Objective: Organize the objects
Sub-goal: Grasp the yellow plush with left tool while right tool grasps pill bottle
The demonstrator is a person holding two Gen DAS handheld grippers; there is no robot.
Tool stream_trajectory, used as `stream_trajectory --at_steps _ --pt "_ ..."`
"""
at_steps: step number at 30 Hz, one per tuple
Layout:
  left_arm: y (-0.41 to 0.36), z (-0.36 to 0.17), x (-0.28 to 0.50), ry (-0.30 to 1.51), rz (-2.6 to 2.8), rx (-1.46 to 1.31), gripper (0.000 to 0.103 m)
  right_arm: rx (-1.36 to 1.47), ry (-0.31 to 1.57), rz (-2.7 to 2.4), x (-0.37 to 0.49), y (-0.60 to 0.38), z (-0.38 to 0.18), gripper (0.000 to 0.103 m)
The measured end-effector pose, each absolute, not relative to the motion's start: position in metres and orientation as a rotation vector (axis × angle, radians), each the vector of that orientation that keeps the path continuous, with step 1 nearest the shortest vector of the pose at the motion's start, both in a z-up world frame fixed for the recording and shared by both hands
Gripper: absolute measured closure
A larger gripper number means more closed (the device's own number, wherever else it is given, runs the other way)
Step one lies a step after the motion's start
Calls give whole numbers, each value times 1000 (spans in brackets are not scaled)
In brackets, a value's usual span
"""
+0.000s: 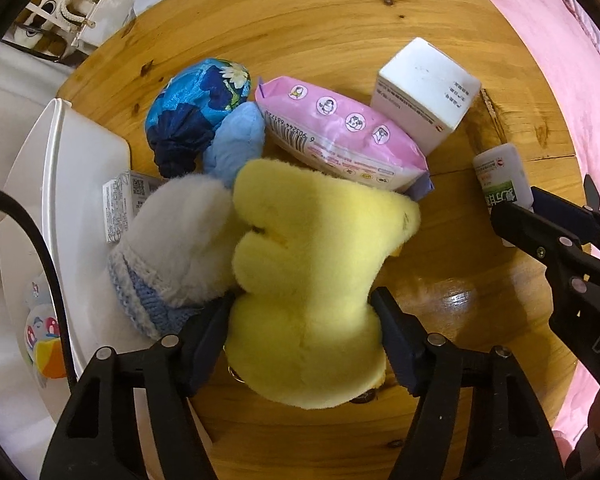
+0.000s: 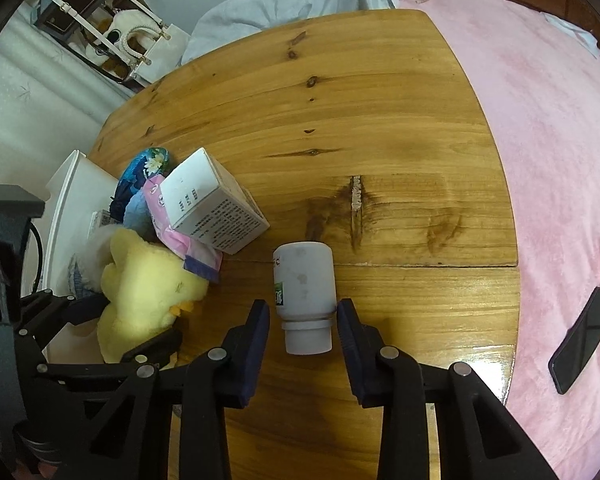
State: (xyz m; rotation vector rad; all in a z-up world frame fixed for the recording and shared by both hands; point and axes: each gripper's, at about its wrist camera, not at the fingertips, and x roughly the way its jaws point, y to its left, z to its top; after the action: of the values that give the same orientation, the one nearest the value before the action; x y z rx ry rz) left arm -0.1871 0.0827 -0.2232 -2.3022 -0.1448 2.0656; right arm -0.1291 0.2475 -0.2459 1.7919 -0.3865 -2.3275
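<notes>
My left gripper [image 1: 302, 308] is shut on a yellow plush duck [image 1: 312, 264] that lies on the wooden table [image 1: 340, 20]; the duck also shows in the right wrist view [image 2: 144, 292]. My right gripper [image 2: 303, 316] is open, its fingers either side of a white bottle [image 2: 305, 292] lying on its side, cap toward me, with small gaps on both sides. The bottle [image 1: 500, 184] and the right gripper [image 1: 540, 216] show at the right edge of the left wrist view.
Beside the duck lie a white and blue plush [image 1: 180, 252], a blue patterned pouch [image 1: 198, 112], a pink wipes pack [image 1: 340, 136] and a white box [image 1: 424, 92]. A white bin [image 1: 80, 168] stands at the table's left. A pink bed [image 2: 560, 160] with a black phone [image 2: 580, 340] is right.
</notes>
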Motion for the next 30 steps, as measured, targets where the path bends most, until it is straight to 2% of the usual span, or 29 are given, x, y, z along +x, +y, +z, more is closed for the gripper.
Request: stream_trajectory --at_steps 9,18,23,30 --pt "84 -221 -184 -130 2039 -2299 34 1805 -381 -2323 -130 248 -250 70" --pt "78 -216 -177 -213 1966 -2341 35 1803 -357 -2286 -125 246 -250 71" --pt "83 -207 -170 -149 1958 -2327 35 1814 -362 -2264 -115 245 -250 71" --pt "84 -191 -160 -165 1956 -2303 35 1823 -386 -2220 -99 247 -248 71"
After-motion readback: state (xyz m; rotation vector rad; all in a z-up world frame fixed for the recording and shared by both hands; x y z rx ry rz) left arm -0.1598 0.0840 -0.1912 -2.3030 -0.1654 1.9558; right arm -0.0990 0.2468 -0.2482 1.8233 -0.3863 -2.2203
